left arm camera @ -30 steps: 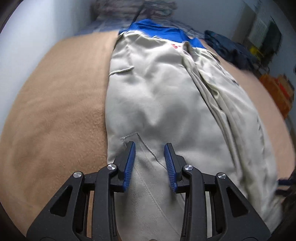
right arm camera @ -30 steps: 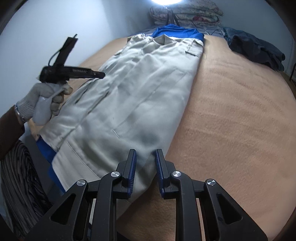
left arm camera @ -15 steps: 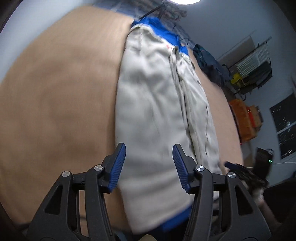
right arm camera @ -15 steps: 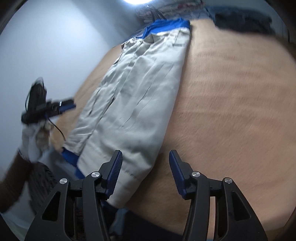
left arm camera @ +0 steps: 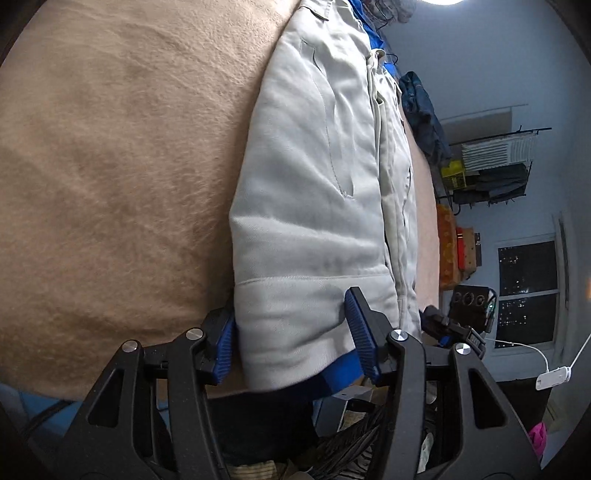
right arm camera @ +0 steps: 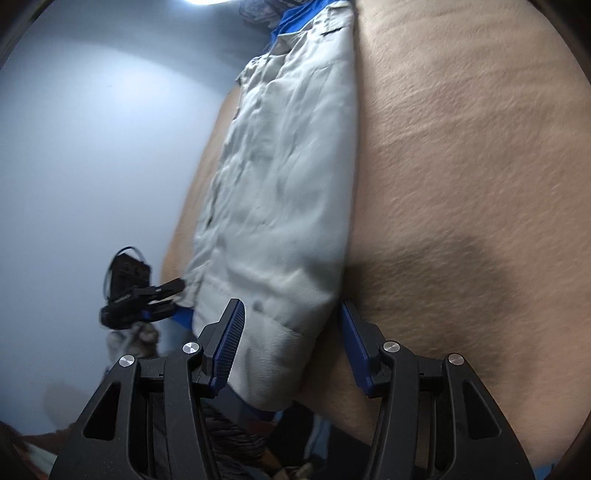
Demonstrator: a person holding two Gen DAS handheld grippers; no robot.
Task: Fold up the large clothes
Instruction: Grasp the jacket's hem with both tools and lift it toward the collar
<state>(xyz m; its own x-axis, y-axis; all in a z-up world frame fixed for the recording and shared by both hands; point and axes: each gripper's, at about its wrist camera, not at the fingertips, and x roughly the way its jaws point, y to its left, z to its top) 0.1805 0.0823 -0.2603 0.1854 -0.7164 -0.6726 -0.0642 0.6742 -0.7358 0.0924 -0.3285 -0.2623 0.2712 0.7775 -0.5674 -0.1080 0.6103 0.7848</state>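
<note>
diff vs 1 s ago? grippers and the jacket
Both grippers opened, rolled and dropped to the near hem corners of the beige jacket: left gripper and right gripper now straddle it, pads not pressing. Jacket lies folded lengthwise on the tan blanket as before.

Jacket collar (left arm camera: 314, 7) cut off by top edge.

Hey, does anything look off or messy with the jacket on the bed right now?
Slightly. The beige jacket lies folded lengthwise on the tan blanket, but its hem end hangs past the bed edge, and a blue layer peeks out beneath it there. No tears or spills visible. A dark garment sits loosely heaped farther along.
</note>
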